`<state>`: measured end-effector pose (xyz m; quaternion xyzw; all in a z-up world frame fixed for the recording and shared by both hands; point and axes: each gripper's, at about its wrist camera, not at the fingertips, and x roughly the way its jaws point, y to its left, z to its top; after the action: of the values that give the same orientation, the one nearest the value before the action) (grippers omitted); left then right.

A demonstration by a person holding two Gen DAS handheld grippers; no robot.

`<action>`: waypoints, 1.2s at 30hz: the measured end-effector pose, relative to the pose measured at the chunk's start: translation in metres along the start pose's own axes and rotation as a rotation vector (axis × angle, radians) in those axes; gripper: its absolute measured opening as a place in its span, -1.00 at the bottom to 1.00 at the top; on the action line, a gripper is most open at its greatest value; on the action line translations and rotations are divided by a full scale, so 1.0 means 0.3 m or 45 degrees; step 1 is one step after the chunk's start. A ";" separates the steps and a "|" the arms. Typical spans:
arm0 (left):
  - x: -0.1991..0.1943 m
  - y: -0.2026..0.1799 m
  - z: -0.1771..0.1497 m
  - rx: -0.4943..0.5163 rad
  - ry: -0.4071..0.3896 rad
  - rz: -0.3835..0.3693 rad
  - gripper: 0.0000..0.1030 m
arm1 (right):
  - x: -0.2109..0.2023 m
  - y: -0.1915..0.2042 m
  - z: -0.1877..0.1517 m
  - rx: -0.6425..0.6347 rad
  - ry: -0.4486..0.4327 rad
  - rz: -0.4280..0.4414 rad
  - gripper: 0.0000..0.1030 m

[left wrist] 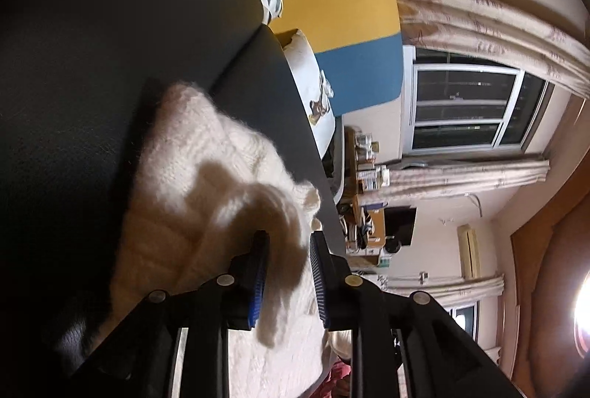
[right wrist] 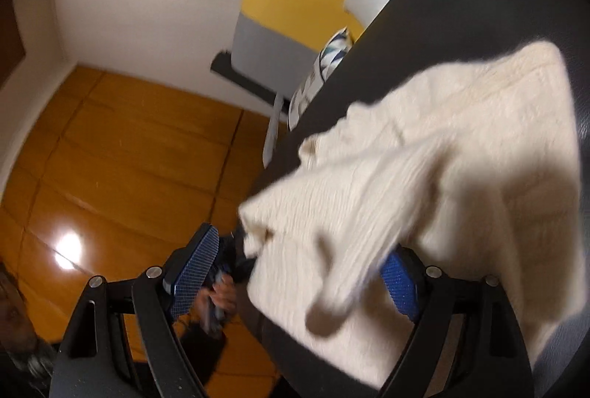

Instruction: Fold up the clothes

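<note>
Cream knitted sweater [left wrist: 206,177]: partly folded on black table [left wrist: 92,48], near its edge. Left gripper [left wrist: 287,272]: jaws narrowly parted, a sweater fold lying between the blue pads, grip not evident. Right gripper [right wrist: 295,272]: jaws wide apart, sweater edge draped over right pad [right wrist: 400,283], nothing clamped

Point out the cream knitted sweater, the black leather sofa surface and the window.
cream knitted sweater [left wrist: 206,154], left wrist view, folded body.
black leather sofa surface [left wrist: 92,48], left wrist view, bare seat.
window [left wrist: 464,107], left wrist view, dark pane.
</note>
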<state>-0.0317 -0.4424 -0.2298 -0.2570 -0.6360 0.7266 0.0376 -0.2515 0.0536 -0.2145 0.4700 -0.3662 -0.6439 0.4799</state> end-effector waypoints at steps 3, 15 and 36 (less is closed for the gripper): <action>0.001 0.021 0.024 -0.080 -0.038 -0.088 -0.60 | 0.001 0.013 0.037 0.024 -0.082 0.037 0.68; 0.048 -0.011 0.096 -0.086 -0.044 -0.102 -0.59 | 0.058 -0.008 0.107 0.125 -0.169 -0.075 0.70; -0.164 -0.017 -0.044 0.437 0.162 0.301 -0.50 | 0.213 0.159 -0.218 -0.449 0.180 -0.563 0.70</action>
<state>0.0151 -0.4483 -0.2099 -0.3649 -0.4648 0.8060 0.0354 -0.1823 -0.0223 -0.2056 0.4916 -0.1030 -0.7523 0.4264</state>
